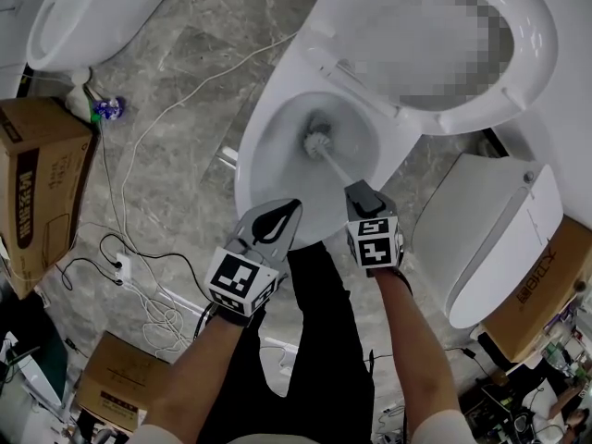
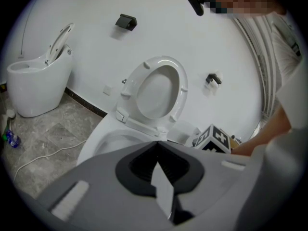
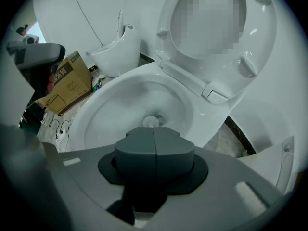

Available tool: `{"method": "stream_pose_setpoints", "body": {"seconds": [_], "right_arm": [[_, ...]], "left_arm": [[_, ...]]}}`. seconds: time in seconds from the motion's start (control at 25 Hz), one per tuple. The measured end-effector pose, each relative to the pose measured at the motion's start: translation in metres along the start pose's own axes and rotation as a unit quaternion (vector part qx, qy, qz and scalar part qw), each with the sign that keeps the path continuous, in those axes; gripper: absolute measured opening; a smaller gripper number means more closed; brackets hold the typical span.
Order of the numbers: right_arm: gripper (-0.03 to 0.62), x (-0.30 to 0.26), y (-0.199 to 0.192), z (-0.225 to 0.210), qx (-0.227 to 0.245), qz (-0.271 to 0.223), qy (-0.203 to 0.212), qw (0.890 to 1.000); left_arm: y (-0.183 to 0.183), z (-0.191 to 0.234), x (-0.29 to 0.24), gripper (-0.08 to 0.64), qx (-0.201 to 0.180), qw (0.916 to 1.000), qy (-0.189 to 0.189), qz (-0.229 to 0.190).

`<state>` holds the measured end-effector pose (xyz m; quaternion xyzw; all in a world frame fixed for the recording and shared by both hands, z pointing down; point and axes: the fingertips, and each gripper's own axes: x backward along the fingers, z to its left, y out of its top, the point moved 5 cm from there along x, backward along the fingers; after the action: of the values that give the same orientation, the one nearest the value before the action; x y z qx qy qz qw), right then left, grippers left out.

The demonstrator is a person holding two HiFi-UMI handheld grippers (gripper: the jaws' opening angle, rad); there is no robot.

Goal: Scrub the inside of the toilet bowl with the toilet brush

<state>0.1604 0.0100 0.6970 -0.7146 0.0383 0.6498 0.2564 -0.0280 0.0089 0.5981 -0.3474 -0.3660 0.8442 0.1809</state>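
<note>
The white toilet bowl (image 1: 248, 152) stands open with its seat and lid (image 1: 535, 48) raised. The toilet brush (image 1: 318, 142) has its bristle head low in the bowl near the drain, and its thin handle runs back to my right gripper (image 1: 357, 191), which is shut on it. In the right gripper view the brush head (image 3: 153, 121) shows just past the closed right gripper (image 3: 154, 129). My left gripper (image 1: 294, 207) hovers over the bowl's near rim, shut with nothing in it. In the left gripper view, the left gripper (image 2: 157, 144) faces the raised seat (image 2: 183, 88).
A second toilet (image 1: 92, 7) stands at the far left, with a cardboard box (image 1: 37, 183) and a small blue bottle (image 1: 106, 109) beside it. White cables (image 1: 166, 109) and a power strip (image 1: 120, 268) lie on the marble floor. A white toilet part (image 1: 499, 234) and boxes (image 1: 546, 285) crowd the right.
</note>
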Motion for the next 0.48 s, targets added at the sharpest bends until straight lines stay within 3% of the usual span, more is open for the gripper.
{"method": "stream_pose_setpoints", "body": {"seconds": [0.16,0.48], "right_arm": [[0.164,0.001,0.0,0.027,-0.044,-0.002,0.006,0.999],[0.164,-0.023,0.013,0.038,-0.071,-0.024,-0.023,0.997]], "left_arm": [[0.0,0.001,0.006,0.005,0.0,1.0,0.0,-0.002],[-0.01,0.01,0.009,0.005,0.0,1.0,0.002,0.001]]}}
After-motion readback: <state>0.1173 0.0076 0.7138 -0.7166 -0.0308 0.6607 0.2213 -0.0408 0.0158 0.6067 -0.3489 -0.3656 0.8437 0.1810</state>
